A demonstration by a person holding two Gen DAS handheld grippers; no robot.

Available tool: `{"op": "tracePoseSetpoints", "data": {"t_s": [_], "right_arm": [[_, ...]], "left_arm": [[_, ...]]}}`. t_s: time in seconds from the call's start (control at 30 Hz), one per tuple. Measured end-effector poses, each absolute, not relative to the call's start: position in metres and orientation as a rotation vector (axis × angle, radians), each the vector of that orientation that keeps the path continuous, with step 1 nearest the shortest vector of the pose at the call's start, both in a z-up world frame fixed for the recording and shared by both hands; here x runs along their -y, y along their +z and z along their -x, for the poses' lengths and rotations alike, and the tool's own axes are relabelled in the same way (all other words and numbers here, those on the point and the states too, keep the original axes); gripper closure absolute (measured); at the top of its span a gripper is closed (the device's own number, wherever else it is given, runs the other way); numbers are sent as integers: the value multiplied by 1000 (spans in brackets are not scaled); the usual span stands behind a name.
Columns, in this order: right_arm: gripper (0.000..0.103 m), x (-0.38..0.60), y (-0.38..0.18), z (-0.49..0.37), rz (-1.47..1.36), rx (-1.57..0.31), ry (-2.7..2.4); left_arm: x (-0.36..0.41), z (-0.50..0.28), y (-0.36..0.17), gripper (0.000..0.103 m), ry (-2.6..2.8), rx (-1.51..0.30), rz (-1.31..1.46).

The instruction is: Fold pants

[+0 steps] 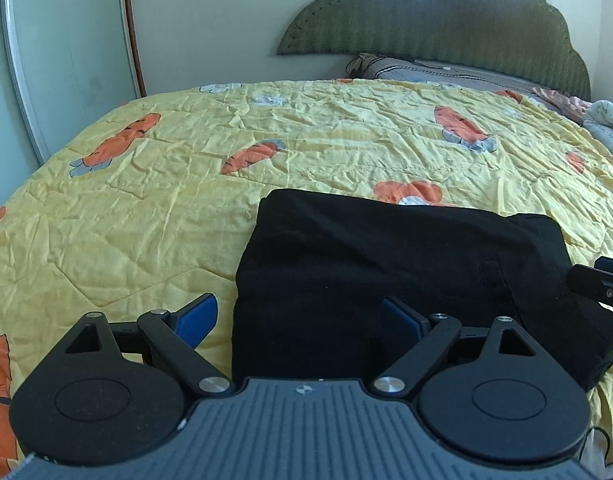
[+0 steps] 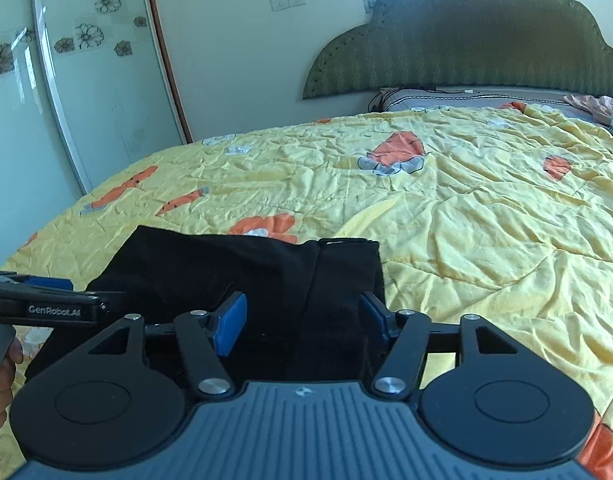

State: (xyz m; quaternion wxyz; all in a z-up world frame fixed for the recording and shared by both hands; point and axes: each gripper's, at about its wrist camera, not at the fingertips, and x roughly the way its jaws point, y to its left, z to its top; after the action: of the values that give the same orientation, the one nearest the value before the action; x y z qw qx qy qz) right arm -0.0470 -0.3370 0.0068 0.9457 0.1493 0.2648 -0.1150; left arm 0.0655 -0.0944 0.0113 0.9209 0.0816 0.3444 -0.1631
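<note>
With both the left gripper [image 1: 298, 320] and the right gripper [image 2: 302, 324] spread and holding nothing over the near edge of the folded black cloth pants [image 1: 386, 264] on the yellow carrot-print quilt [image 1: 146, 216], a stray pad could likely drag a layer and undo the fold.

A crumpled yellow carrot-print quilt [image 1: 306, 140] covers the bed below a green scalloped headboard [image 1: 446, 20], beside a flower-patterned glass wardrobe door [image 2: 86, 92]
</note>
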Motion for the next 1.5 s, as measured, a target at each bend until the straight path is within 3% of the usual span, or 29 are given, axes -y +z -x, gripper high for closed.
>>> {"op": "tracePoseSetpoints", "data": {"t_s": [0.43, 0.77, 0.9, 1.0, 1.07, 1.1, 1.17, 1.27, 1.5], "right_arm": [[29, 421, -26, 56, -704, -665, 54], [28, 446, -45, 16, -890, -679, 403], [30, 454, -47, 1, -958, -669, 380], [31, 454, -47, 0, -954, -650, 360], [48, 444, -44, 4, -887, -669, 342], [68, 438, -45, 6, -857, -696, 317], [72, 433, -49, 13, -856, -696, 279], [74, 423, -41, 22, -837, -665, 231], [75, 396, 1, 20, -690, -610, 202]], "left_arm": [[19, -124, -19, 12, -774, -1007, 199], [26, -142, -31, 8, -964, -999, 306], [28, -145, -34, 25, -930, -995, 352], [23, -148, -36, 48, -873, -1001, 371], [19, -149, -37, 65, -843, -1010, 371], [17, -150, -38, 72, -832, -1013, 373], [14, -148, -37, 82, -825, -1006, 384], [16, -140, -28, 87, -802, -952, 352], [22, -116, 10, 88, -797, -772, 245]]}}
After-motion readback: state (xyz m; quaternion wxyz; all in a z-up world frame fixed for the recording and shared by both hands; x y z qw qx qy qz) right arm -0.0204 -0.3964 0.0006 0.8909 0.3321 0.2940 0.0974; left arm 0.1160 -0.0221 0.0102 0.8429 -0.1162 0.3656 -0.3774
